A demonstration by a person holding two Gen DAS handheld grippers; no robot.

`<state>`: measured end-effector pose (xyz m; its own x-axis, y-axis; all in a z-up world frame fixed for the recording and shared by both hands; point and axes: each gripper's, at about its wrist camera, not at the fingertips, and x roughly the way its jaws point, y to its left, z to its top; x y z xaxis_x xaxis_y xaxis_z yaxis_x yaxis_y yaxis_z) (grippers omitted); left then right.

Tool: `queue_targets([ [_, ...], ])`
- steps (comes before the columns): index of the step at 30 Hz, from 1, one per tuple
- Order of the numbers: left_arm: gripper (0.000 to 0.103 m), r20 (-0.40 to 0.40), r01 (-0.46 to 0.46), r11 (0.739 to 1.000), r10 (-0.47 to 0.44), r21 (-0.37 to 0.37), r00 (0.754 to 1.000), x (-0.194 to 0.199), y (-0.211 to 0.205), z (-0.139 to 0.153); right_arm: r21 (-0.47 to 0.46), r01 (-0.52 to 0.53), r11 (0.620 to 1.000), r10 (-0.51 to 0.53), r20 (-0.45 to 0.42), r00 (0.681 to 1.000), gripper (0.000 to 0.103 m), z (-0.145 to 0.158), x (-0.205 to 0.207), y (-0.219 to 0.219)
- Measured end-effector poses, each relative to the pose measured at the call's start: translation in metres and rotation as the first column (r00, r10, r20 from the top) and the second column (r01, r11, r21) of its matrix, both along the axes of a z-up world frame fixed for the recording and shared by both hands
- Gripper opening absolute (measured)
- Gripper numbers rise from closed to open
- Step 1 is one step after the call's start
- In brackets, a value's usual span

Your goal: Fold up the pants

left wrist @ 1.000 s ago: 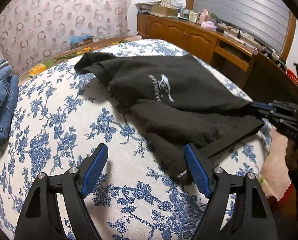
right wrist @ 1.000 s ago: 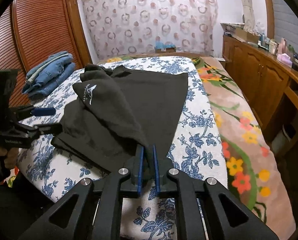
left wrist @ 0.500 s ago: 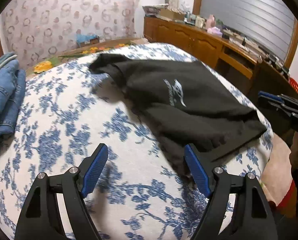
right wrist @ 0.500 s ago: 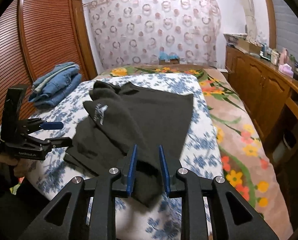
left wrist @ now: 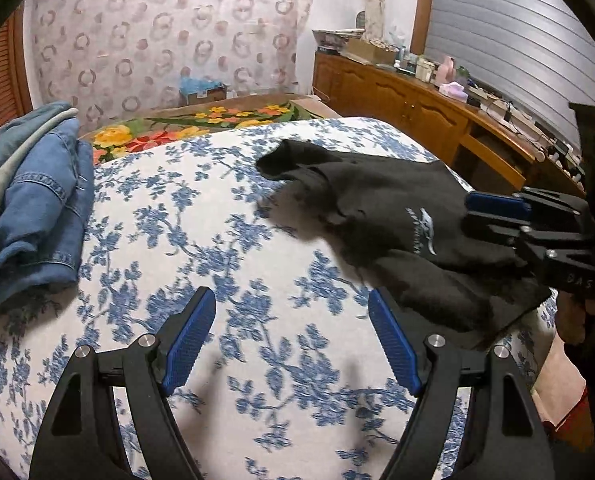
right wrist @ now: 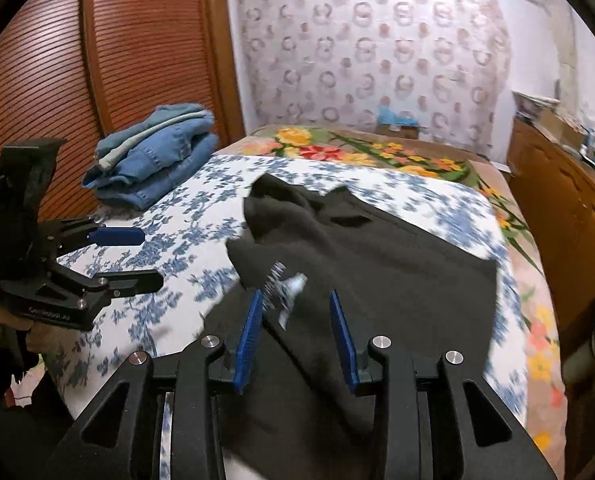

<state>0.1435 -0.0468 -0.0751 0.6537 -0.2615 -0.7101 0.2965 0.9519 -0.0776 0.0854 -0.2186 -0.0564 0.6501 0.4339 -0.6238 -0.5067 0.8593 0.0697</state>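
Black pants (left wrist: 381,208) with a white logo lie folded on the blue-flowered bed cover (left wrist: 201,248), right of centre in the left wrist view. My left gripper (left wrist: 291,344) is open and empty over bare cover, left of the pants. My right gripper (right wrist: 297,328) is open above the pants (right wrist: 377,256), near the logo, and holds nothing. It also shows in the left wrist view (left wrist: 497,216), at the pants' right edge. The left gripper shows at the left of the right wrist view (right wrist: 137,256).
Folded blue jeans (left wrist: 29,200) are stacked at the bed's far left, also seen in the right wrist view (right wrist: 157,152). A wooden sideboard (left wrist: 417,108) with clutter runs along the right. A slatted wooden wardrobe (right wrist: 97,60) stands left. A flowered blanket (right wrist: 377,148) lies beyond.
My right gripper opened and let go of the pants' edge, then moved over the pants. My left gripper drew back to the left, away from the pants.
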Motion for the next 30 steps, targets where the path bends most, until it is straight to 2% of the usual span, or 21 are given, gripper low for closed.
queue_targets([
  [12,0.079,0.007,-0.014,1.000,0.014,-0.004,1.000,0.020,0.025,0.002,-0.079,-0.099,0.992,0.097,-0.030,0.995,0.038,-0.007,0.048,0.041],
  [22,0.079,-0.013,0.011,1.000,-0.011,0.002,1.000,0.035,0.020,0.002,-0.177,-0.146,0.973,0.134,-0.079,0.988,0.037,-0.021,0.066,0.061],
  [23,0.079,-0.013,0.014,1.000,-0.014,0.003,1.000,0.036,0.019,0.002,-0.180,-0.149,0.972,0.137,-0.081,0.987,0.021,-0.022,0.067,0.061],
  [24,0.079,-0.012,0.017,1.000,-0.017,0.005,1.000,0.037,0.019,0.002,-0.178,-0.151,0.972,0.140,-0.077,0.987,0.012,-0.021,0.068,0.061],
  [26,0.079,-0.011,0.022,1.000,-0.022,0.009,1.000,0.040,0.016,0.003,-0.159,-0.158,0.975,0.147,-0.075,0.986,0.007,-0.018,0.071,0.057],
  [28,0.079,-0.013,0.030,1.000,-0.029,0.007,0.999,0.042,0.012,0.003,-0.114,-0.177,0.978,0.170,-0.069,0.983,0.006,-0.011,0.071,0.048],
  [30,0.079,-0.017,0.036,0.999,-0.036,0.008,0.999,0.044,0.008,0.003,-0.096,-0.154,0.983,0.150,-0.048,0.988,0.006,-0.004,0.072,0.036],
])
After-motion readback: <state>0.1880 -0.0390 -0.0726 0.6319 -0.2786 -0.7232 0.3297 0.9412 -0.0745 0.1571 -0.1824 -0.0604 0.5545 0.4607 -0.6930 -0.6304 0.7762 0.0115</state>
